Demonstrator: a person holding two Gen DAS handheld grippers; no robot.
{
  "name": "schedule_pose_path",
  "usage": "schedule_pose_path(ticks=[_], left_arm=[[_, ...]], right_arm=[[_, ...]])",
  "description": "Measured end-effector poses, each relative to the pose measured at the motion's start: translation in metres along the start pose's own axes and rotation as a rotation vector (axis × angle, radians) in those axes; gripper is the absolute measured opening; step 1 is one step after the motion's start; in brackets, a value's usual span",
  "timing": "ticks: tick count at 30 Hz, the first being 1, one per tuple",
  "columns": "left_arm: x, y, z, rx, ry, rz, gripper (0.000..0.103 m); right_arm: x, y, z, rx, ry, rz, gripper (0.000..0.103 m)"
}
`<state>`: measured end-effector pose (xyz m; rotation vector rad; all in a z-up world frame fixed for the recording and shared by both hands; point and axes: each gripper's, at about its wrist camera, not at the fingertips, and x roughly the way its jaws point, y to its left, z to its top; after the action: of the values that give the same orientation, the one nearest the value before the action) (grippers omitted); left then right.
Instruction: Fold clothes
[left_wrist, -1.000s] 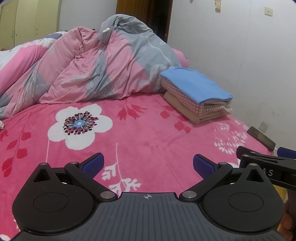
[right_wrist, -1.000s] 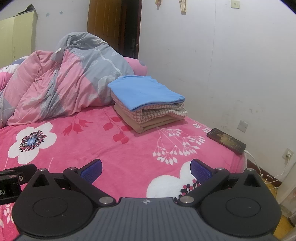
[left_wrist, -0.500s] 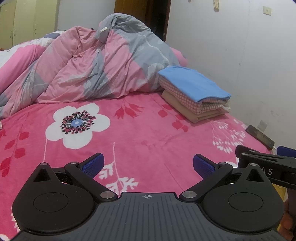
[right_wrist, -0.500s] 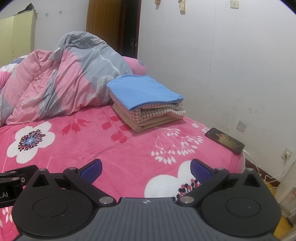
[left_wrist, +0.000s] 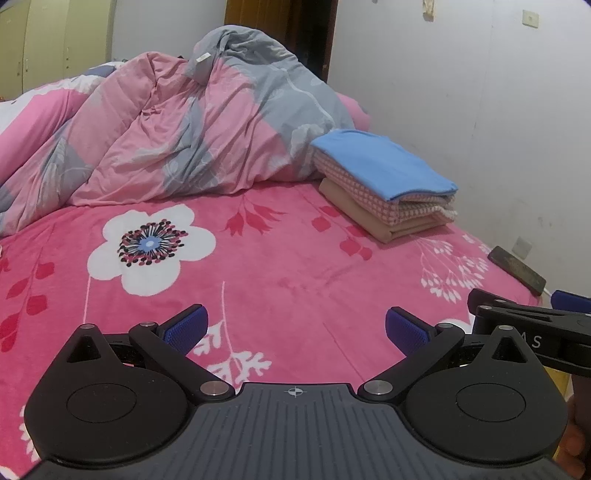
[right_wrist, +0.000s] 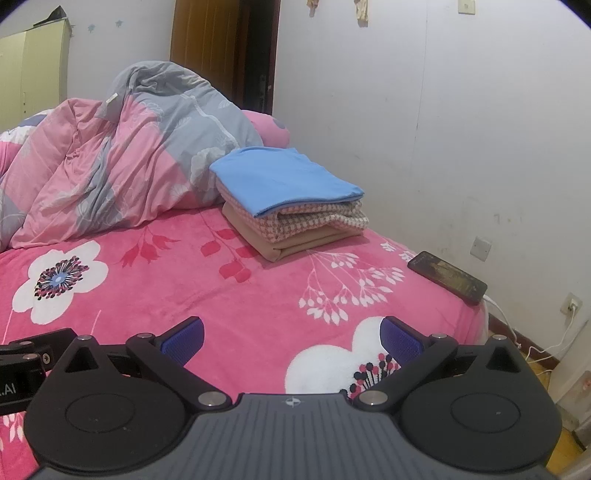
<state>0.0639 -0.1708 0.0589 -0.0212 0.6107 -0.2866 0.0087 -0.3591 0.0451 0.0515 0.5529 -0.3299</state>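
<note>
Left wrist view: a stack of three folded garments lies on the pink floral fleece bed cover (left_wrist: 295, 266) at about two o'clock, against the foot of the heaped pink-and-grey floral quilt (left_wrist: 177, 122). Top to bottom: folded blue cotton garment (left_wrist: 380, 162), folded pink-and-white checked garment (left_wrist: 369, 199), folded tan garment (left_wrist: 373, 223). All three appear soft, light and limp; judged from the neat edges, each would sag and lose its fold if lifted by one corner, so the folded edge, or two adjacent corners taken together, is the better hold. No unfolded garment is visible, so the folding seems largely done.

Left tongs (left_wrist: 295, 326): spread wide, blue ribbed pads (left_wrist: 186, 326) apart, holding nothing and hanging above the bed cover.

Right wrist view: right tongs (right_wrist: 291, 336), likewise wide apart and empty, above the white flower print. Here the stack sits near twelve o'clock, well apart from both tongs. A dark slab-shaped mobile phone (right_wrist: 447, 277) rests at the bed's edge at two o'clock, beside the white wall (right_wrist: 461, 129).
</note>
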Motion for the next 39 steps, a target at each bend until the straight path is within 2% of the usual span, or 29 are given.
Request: schedule_pose_path(ticks=[39], left_arm=[[0.0011, -0.0055, -0.0015, 0.012, 0.01, 0.01, 0.103]], right_arm=[[0.0016, -0.0078, -0.0037, 0.009, 0.012, -0.01, 0.103]])
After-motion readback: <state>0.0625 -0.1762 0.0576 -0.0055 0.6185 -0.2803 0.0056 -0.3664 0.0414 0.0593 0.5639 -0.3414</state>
